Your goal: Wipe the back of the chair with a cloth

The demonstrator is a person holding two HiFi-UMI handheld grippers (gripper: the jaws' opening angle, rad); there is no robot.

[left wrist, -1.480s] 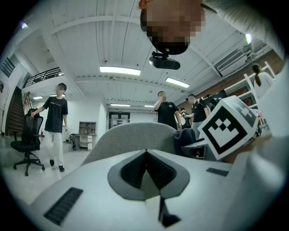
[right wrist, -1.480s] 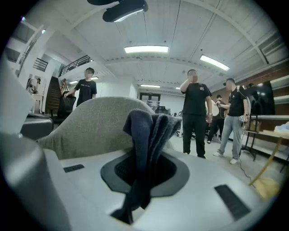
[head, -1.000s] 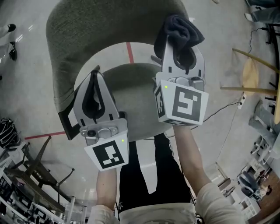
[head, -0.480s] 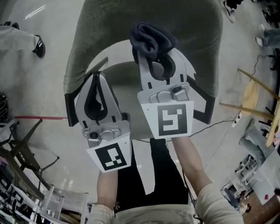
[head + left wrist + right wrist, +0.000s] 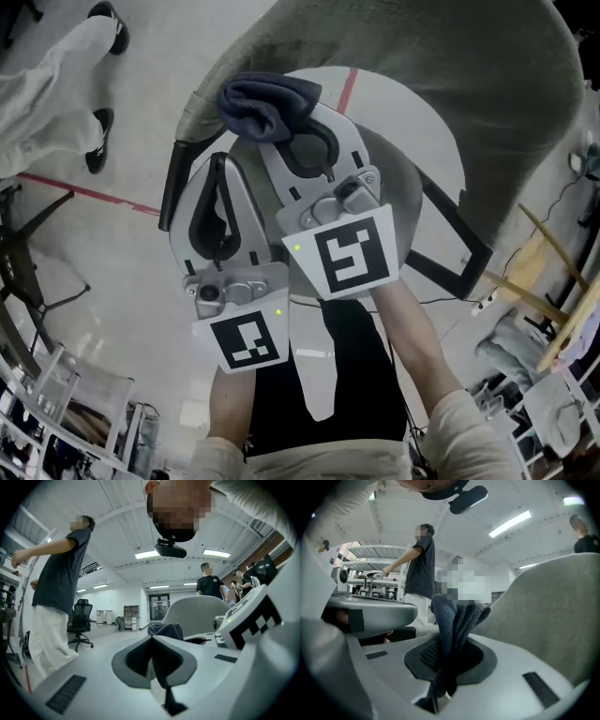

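The chair has a grey-green curved back (image 5: pixel 487 84) that sweeps round a pale seat (image 5: pixel 412 150). My right gripper (image 5: pixel 281 127) is shut on a dark blue cloth (image 5: pixel 267 98), which bunches out past its tips at the left end of the chair back. The right gripper view shows the cloth (image 5: pixel 457 618) pinched upright between the jaws, with the chair back (image 5: pixel 553 620) close on the right. My left gripper (image 5: pixel 220 173) is just left of the right one, shut with nothing in it. In the left gripper view the cloth (image 5: pixel 164 631) and chair back (image 5: pixel 197 611) lie ahead.
A person in light trousers and dark shoes (image 5: pixel 56 84) stands close at the upper left, seen also (image 5: pixel 56 583) at the left. Red floor tape (image 5: pixel 84 192) runs below them. Black frames (image 5: pixel 28 272) crowd the left. Wooden sticks (image 5: pixel 548 248) and a cable lie right.
My right gripper has carried the cloth leftward along the chair back to its left end. The left gripper stays shut beside it. The view has swung, and a person's legs now show.
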